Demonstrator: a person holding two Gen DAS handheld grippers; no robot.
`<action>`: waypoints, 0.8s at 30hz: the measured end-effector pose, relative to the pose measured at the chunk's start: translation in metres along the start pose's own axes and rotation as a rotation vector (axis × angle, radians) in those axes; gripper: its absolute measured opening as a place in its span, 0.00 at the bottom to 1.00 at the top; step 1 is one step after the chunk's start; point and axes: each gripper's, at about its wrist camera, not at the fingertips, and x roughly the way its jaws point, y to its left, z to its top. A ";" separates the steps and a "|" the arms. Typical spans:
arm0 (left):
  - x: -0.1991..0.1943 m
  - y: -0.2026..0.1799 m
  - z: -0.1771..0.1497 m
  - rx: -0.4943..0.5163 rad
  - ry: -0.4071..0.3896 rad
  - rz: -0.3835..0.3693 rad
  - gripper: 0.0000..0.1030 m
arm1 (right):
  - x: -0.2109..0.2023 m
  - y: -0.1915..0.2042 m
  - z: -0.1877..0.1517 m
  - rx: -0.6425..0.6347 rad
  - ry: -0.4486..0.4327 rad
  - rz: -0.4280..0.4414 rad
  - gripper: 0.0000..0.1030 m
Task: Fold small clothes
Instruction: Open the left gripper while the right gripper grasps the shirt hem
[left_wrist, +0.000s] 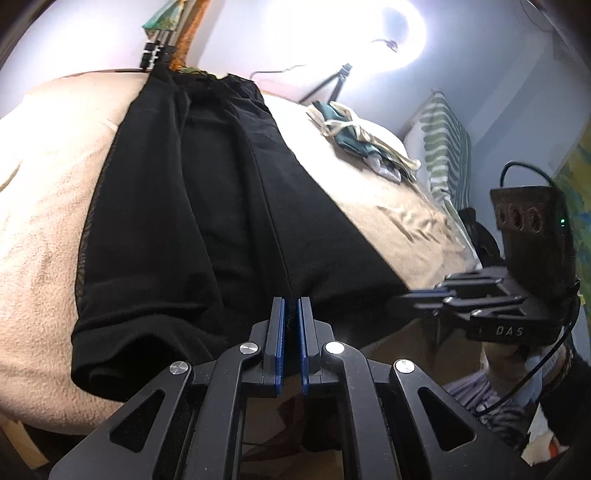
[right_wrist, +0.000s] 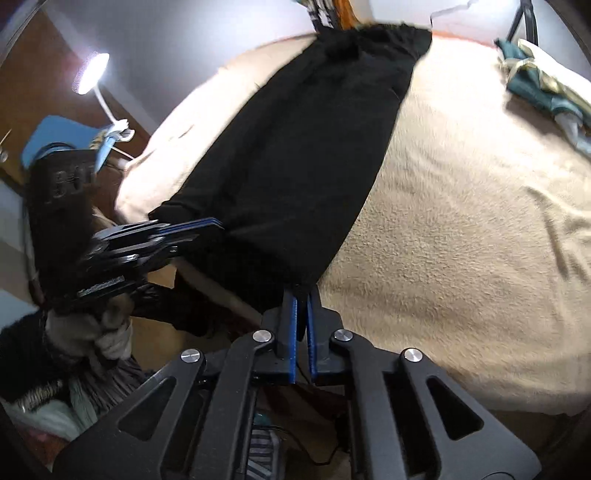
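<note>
Both hand-held grippers are clamped on the near edge of the black garment (left_wrist: 192, 206): the left hand-held gripper (left_wrist: 291, 301) pinches it at one corner, the right hand-held gripper (right_wrist: 303, 291) at the other. It lies lengthwise on the beige blanket (right_wrist: 461, 221) covering the bed, a crumpled green cloth (left_wrist: 351, 129) well beyond it, beside a ring light (left_wrist: 406, 33).

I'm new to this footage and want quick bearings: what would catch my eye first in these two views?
A long black garment dominates, stretched down the middle of a beige blanket. Both grippers pinch its near edge: the left gripper on a seam, the right gripper at the corner by the blanket's edge. A crumpled green and cream garment lies apart at the far right, under a glaring ring light.
</note>
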 end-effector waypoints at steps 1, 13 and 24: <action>-0.003 -0.001 -0.002 0.014 0.009 0.003 0.05 | 0.000 0.002 -0.003 -0.017 0.004 -0.011 0.06; -0.069 0.055 -0.001 -0.050 -0.018 0.161 0.27 | -0.004 -0.026 0.003 0.151 -0.019 0.161 0.42; -0.042 0.100 0.000 -0.293 0.058 -0.017 0.29 | 0.028 -0.024 0.009 0.161 0.052 0.144 0.23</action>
